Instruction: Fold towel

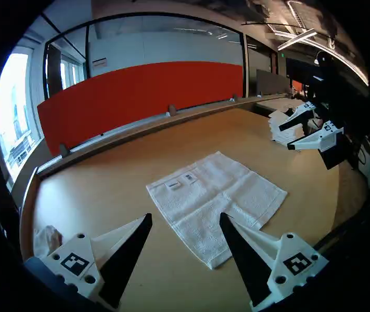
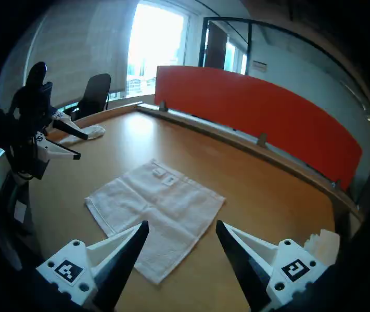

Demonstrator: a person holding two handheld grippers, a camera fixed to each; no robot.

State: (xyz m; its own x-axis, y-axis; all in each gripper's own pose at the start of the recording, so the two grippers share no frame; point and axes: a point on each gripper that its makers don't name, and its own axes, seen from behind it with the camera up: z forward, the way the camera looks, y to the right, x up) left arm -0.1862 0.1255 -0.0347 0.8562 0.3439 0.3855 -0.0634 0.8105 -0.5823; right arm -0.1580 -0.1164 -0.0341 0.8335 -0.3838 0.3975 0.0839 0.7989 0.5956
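A white towel (image 1: pixel 216 200) lies spread flat on the wooden table (image 1: pixel 106 177), two small labels near its far edge. In the left gripper view my left gripper (image 1: pixel 185 215) hangs open just short of the towel's near edge, nothing between its fingers. Farther off at the right, the right gripper (image 1: pixel 285 138) is open in the air. In the right gripper view the same towel (image 2: pixel 156 208) lies ahead, and my right gripper (image 2: pixel 181 223) stands open over its near corner, holding nothing. The left gripper (image 2: pixel 82 147) shows open at the far left.
A stack of folded white towels (image 1: pixel 283 127) sits by the right gripper, seen again as the stack (image 2: pixel 325 244). A crumpled white cloth (image 2: pixel 83 134) lies near the left gripper. A red divider (image 1: pixel 143 96) runs along the table's far edge. A dark chair (image 2: pixel 93 96) stands by the window.
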